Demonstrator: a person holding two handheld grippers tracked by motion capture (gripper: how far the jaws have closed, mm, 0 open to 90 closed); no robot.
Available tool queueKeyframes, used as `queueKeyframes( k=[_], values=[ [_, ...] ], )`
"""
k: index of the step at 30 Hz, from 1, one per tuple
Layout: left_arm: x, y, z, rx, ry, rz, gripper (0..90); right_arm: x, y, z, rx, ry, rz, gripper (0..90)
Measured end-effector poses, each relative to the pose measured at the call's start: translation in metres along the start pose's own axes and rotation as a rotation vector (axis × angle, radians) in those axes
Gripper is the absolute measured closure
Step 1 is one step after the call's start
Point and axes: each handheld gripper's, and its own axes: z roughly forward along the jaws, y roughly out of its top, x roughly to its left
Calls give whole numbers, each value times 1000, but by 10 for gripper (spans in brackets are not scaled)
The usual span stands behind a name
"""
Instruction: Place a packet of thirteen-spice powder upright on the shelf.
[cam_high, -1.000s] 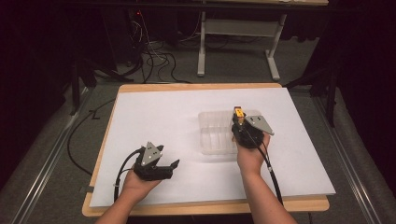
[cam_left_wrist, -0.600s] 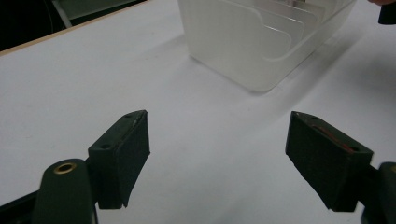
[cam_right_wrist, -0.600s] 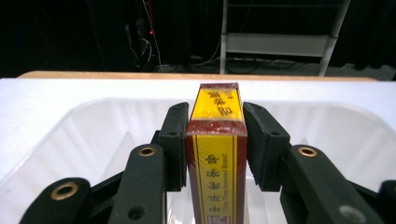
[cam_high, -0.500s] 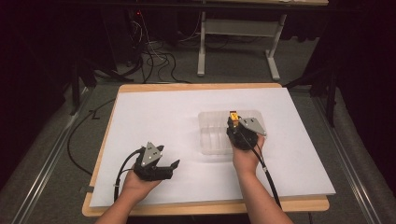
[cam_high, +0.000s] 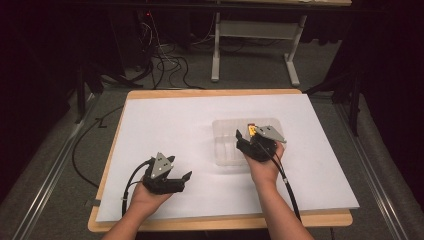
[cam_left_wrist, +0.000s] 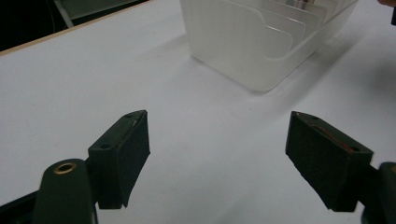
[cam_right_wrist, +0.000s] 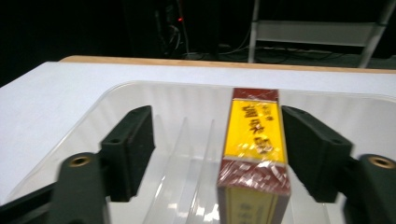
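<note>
A yellow and red box (cam_right_wrist: 254, 135) stands upright in a slot of the clear divided tray (cam_right_wrist: 154, 98) on the white sheet. My right gripper (cam_right_wrist: 217, 126) straddles it. Its jaws have just been opening: the left jaw stands well off the box, the right jaw lies close beside it, and neither presses. From above, the right gripper (cam_high: 248, 136) hangs over the tray (cam_high: 225, 150) with the box (cam_high: 251, 131) at its tip. My left gripper (cam_high: 181, 179) rests low near the front left, open, with nothing between its jaws (cam_left_wrist: 217, 154). It faces the tray (cam_left_wrist: 261, 42).
The white sheet (cam_high: 170, 125) covers a wooden board (cam_high: 215, 93), whose edge shows at the back and front. Cables (cam_high: 165, 60) and a metal frame's legs (cam_high: 216, 55) lie on the floor beyond the table. A dark rail runs along each side.
The right gripper sank a little toward the tray with the box, then its jaws opened and let the box go in a slot. The left gripper stayed still.
</note>
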Motion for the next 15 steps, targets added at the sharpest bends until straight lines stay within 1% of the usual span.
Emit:
queueKeyframes(
  k=[3, 4, 6, 7, 9, 10, 11, 13, 14, 15],
  values=[
    [1, 0, 0, -2, 2, -2, 224, 0, 1, -6, 19, 28, -13, 186],
    [1, 0, 0, -3, 5, -3, 224, -1, 2, -10, 26, 45, -17, 166],
    [2, 0, 0, -4, 7, -7, 224, -2, 1, -18, 24, 62, -26, 151],
    [2, 0, -1, -4, 8, -9, 223, -3, 1, -25, 19, 81, -38, 147],
    [3, 0, 0, -6, 11, -16, 223, -7, -1, -37, 14, 104, -52, 135],
    [4, 0, 0, -7, 13, -18, 223, -10, -2, -43, 15, 121, -58, 128],
    [4, 0, -1, -8, 14, -18, 223, -16, -5, -53, 19, 136, -69, 126],
    [4, 0, -1, -10, 14, -17, 223, -27, -9, -66, 22, 151, -81, 131],
    [4, 0, -1, -11, 15, -17, 223, -35, -12, -72, 29, 158, -84, 133],
    [4, 0, -1, -13, 13, -19, 223, -43, -17, -79, 41, 147, -95, 138]
  ],
)
